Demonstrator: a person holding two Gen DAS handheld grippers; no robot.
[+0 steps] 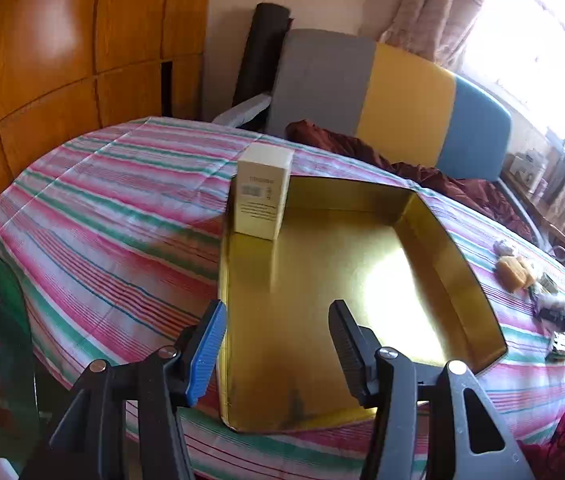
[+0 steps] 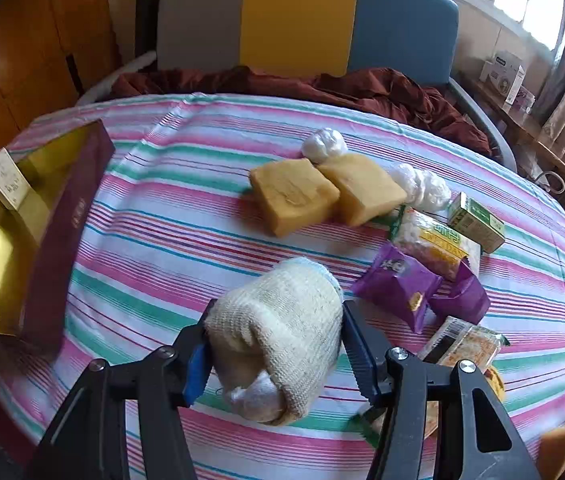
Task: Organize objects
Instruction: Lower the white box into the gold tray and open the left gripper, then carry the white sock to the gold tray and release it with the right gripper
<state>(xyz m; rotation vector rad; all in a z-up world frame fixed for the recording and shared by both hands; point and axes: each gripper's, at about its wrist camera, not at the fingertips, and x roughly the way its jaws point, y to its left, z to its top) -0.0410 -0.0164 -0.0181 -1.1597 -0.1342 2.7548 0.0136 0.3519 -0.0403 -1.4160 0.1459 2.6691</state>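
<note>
A cream knitted roll [image 2: 282, 332] with white stuffing at its end is lifted above the striped tablecloth [image 2: 154, 216]; my right gripper [image 2: 278, 310] is shut on it, a pad pressing each side. A gold-lined box with maroon outer walls [image 2: 66, 232] lies at the left, and a small white carton [image 2: 6, 180] stands in its far corner. In the left wrist view my left gripper [image 1: 277, 312] hangs open over the near end of that gold box [image 1: 454, 264], nothing between its fingers. The white carton [image 1: 262, 196] stands upright at the far left corner.
Loose items lie right of the box: two yellow blocks [image 2: 294, 196] [image 2: 362, 188], white plastic bundles [image 2: 324, 144], a green carton [image 2: 476, 220], purple packets [image 2: 396, 280] and other snack packs [image 2: 462, 344]. A sofa with a dark red blanket [image 2: 362, 84] stands behind the table.
</note>
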